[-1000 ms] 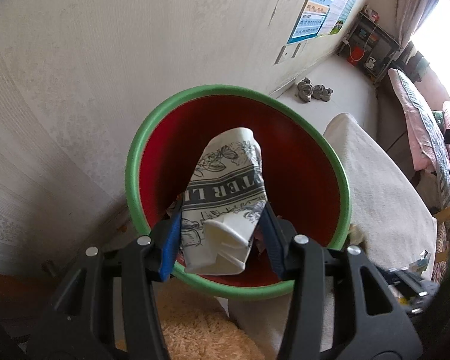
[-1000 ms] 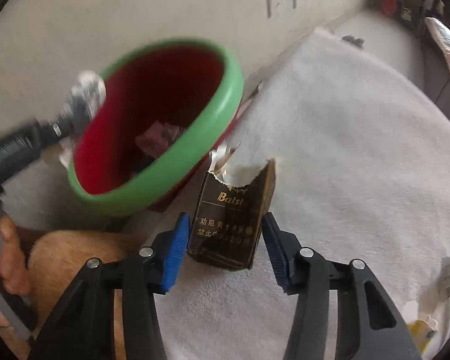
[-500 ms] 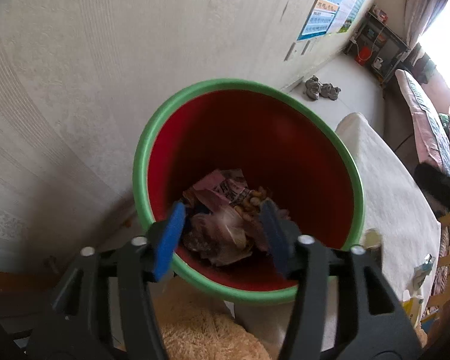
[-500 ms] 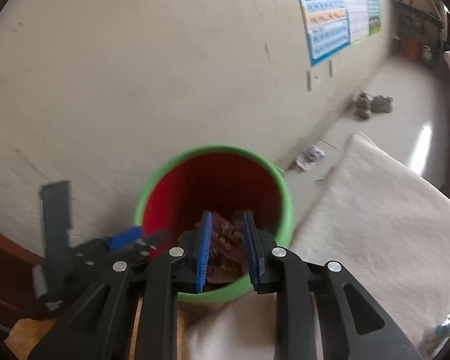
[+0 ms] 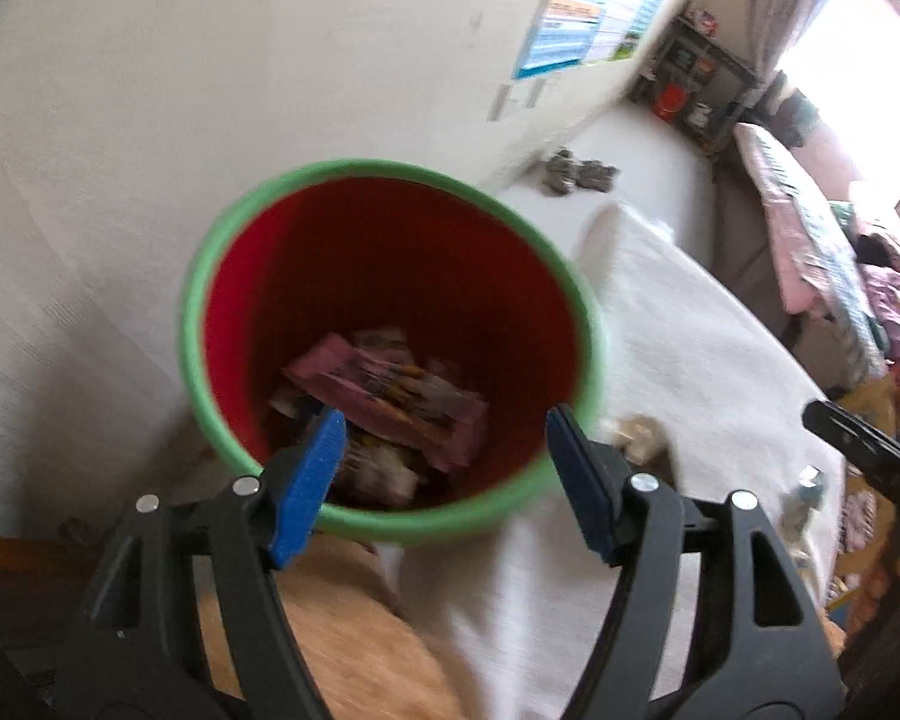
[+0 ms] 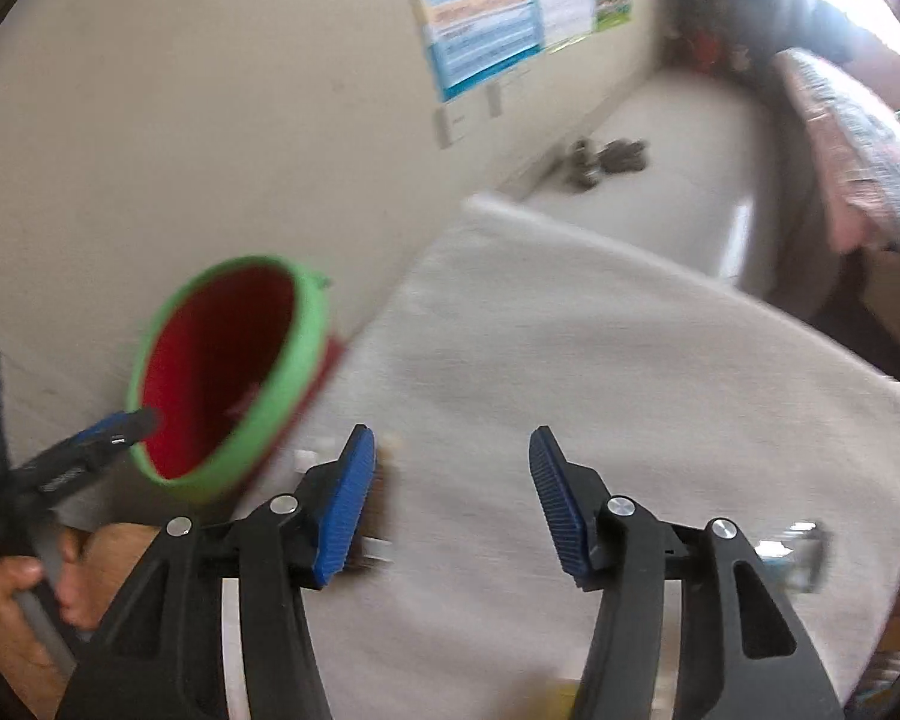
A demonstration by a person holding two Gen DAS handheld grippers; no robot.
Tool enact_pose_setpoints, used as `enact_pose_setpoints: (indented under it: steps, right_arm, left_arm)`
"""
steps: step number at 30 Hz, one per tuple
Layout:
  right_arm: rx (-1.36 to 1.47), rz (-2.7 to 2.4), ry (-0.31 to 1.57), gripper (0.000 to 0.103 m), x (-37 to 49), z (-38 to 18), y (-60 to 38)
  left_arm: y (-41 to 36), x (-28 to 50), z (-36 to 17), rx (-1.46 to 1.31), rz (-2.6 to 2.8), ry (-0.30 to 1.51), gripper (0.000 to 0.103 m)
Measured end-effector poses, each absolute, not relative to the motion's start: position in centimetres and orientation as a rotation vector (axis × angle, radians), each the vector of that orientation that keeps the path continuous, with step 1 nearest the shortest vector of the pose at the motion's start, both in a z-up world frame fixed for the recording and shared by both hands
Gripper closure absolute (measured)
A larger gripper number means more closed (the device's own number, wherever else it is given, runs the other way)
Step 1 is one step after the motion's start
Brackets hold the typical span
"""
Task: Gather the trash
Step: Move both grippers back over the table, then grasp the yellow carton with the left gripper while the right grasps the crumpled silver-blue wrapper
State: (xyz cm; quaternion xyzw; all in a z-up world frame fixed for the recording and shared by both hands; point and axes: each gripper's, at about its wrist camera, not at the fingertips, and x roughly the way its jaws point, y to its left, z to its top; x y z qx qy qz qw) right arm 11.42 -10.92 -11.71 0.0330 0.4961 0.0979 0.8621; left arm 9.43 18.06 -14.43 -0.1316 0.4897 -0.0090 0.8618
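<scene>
Left wrist view: left gripper (image 5: 444,474) is hanging spread wide w/ nothing between its blue ribbed pads, framing the bin (image 5: 222,252) at frame centre. Bin is a round plastic bucket, red ribbed inside, smooth green rim. Trash (image 5: 390,396) is lying at its bottom: crumpled pink wrapper, printed paper, blurry bits underneath. Bin is sitting against a pale textured wall (image 5: 180,72), w/ a white towel-like cloth (image 5: 690,324) lower right and a tan fuzzy patch at the bottom.

Right wrist view: right gripper (image 6: 450,498) is also gaping, empty, over the white cloth (image 6: 570,360). Only this view is showing the bin (image 6: 306,336) from the side at left, tilted mouth toward camera, plus a hand (image 6: 24,594) gripping the other tool at lower left. A brown item is partly hiding behind the left pad; can't tell what. Blurry small object (image 6: 798,552) at right edge.

Both views: poster upper middle, grey shoes by the wall base, bed at right.
</scene>
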Motion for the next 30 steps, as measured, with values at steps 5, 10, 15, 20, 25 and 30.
enact_pose_setpoints:
  steps: [5,10,15,20,25,30]
  right_arm:
    - [0.054,-0.002,1.063,0.038,9.6,-12.2,-19.4]
    - [0.21,-0.091,1.133,0.028,7.9,-15.0,-25.2]
    - [0.317,-0.078,1.179,0.024,7.4,-17.9,-26.2]
    - [0.345,-0.08,1.181,0.047,7.6,-18.3,-26.4]
    - [0.374,-0.055,1.135,0.083,7.0,-17.4,-27.2]
    - [0.396,-0.062,1.086,0.084,5.5,-16.2,-28.0]
  left_arm:
    - [11.0,7.1,-13.9,-0.155,-0.199,1.071,0.035]
    - [3.3,5.0,-14.6,-0.151,-0.386,1.152,0.027]
    - [-2.6,2.8,-15.0,-0.054,-0.472,1.188,0.024]
    - [-5.8,1.4,-14.3,0.016,-0.496,1.165,0.024]
    - [-6.8,1.1,-13.8,0.066,-0.499,1.144,0.024]
    - [-7.1,1.1,-13.9,0.061,-0.493,1.154,0.024]
